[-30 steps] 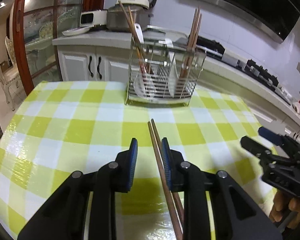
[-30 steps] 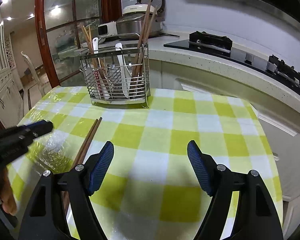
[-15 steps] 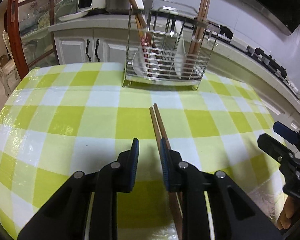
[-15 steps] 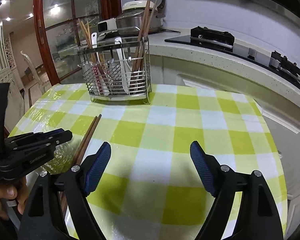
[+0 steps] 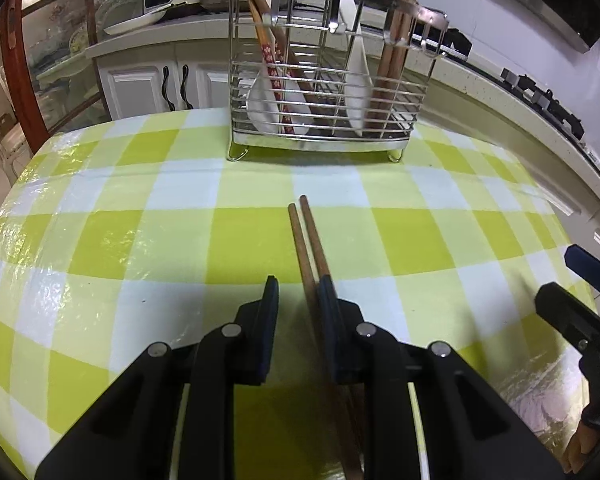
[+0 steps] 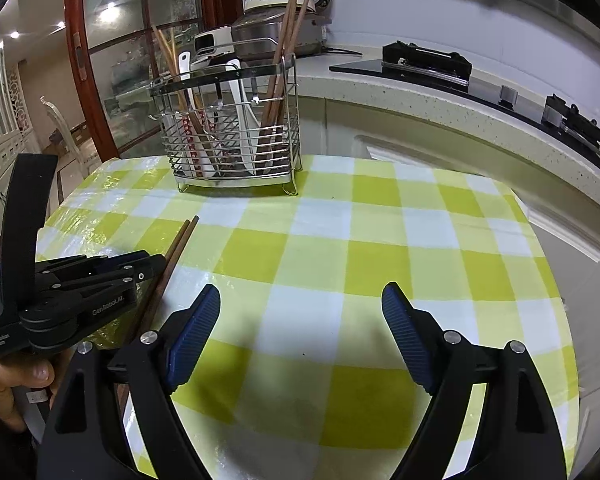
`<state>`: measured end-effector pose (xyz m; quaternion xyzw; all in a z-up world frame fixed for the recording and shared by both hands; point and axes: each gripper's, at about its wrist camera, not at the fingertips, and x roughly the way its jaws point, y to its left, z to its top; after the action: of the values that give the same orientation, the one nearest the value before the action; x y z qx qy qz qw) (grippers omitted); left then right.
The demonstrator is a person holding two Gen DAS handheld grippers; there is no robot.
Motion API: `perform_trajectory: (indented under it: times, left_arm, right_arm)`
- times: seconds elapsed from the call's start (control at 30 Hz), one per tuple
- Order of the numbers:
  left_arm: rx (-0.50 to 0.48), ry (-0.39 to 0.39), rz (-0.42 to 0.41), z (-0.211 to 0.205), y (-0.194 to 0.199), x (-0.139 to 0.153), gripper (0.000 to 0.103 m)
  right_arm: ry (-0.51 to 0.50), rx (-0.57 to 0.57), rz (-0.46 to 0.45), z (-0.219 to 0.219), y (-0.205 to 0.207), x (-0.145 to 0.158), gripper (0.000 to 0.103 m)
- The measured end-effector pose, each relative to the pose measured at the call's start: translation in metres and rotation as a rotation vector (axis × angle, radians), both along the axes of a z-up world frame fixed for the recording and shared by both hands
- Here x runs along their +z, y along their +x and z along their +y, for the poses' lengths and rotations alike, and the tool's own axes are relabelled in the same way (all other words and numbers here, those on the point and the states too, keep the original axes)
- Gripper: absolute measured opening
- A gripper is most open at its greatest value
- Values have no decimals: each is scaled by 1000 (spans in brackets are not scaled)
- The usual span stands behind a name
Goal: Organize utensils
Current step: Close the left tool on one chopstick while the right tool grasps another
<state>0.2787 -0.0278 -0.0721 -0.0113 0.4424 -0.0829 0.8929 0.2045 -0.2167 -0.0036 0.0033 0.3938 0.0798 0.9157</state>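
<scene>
The black two-finger left gripper with blue pads (image 5: pixel 296 292) is being held angled down, jaws narrowed to a slim gap with nothing actually being pinched. The matching black right gripper with ribbed blue pads (image 6: pixel 300 332) is also being tilted down, its jaws being spread wide and empty. A bare hand (image 6: pixel 8 384) is being wrapped round the left gripper's handle, thumb showing.

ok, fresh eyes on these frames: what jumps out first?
The pair of brown chopsticks lying on the yellow-green checked tablecloth, with the left gripper straddling them, its right pad against them and a gap on the other side. Behind them stands the wire utensil rack, already holding chopsticks and white spoons. The right gripper hangs wide open over bare cloth, with nothing between its pads.
</scene>
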Motion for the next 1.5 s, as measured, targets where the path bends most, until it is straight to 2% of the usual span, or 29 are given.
perform_trajectory:
  times: [0.3,0.37,0.4,0.77,0.93,1.1,1.3,1.5]
  left_arm:
    - [-22,79,0,-13,8,-1,20]
    - [-30,112,-2,-17,10,-1,8]
    - [-33,116,0,-17,10,-1,8]
    - [-14,63,-5,10,1,6,7]
    - [5,49,-24,27,-4,16,7]
    - [23,33,-37,42,-9,20,7]
    - [43,16,-40,59,-11,20,7]
    - [55,2,-40,71,-12,19,7]
  right_arm:
    - [2,4,14,1,1,-5,78]
    - [-1,5,18,2,2,-6,78]
    - [-1,4,20,2,2,-6,79]
    - [6,32,56,17,9,-9,79]
    - [18,57,109,41,21,-17,79]
    - [-9,95,121,74,32,-18,79]
    - [-40,108,139,101,43,-23,76]
    - [-65,110,166,118,51,-32,69]
